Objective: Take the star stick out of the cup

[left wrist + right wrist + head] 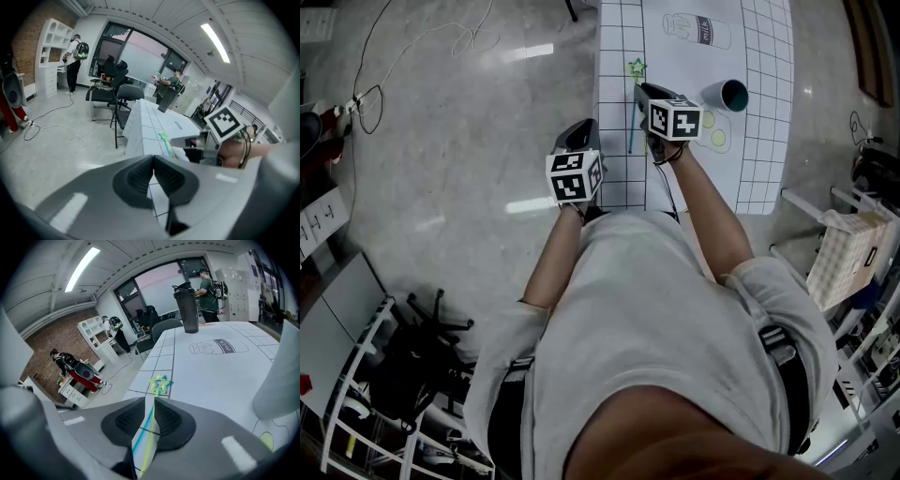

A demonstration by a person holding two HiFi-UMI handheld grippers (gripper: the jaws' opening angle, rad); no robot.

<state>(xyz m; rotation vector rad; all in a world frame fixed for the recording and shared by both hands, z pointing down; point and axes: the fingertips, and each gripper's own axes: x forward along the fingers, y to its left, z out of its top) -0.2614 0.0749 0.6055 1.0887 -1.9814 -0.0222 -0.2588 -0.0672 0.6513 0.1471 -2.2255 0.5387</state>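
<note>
The star stick [634,103], a thin blue and yellow-green rod with a star outline at its far end, lies flat on the white gridded table [769,141], outside the cup. In the right gripper view its star [161,383] points away from me and its shaft runs back between the pads. My right gripper [151,420] [647,91] stands open around the shaft, with a gap beside it. The dark teal cup [727,95] stands just right of this gripper. My left gripper [579,131] [153,173] hovers shut and empty at the table's left edge, where the stick [165,140] shows ahead.
A dark shaker bottle [190,308] stands at the table's far end beyond a printed bottle drawing [220,347]. Office chairs [117,101] sit by that end. People stand by the shelves and lockers in the background. A cable [366,94] lies on the floor to the left, and racks [853,253] stand at the right.
</note>
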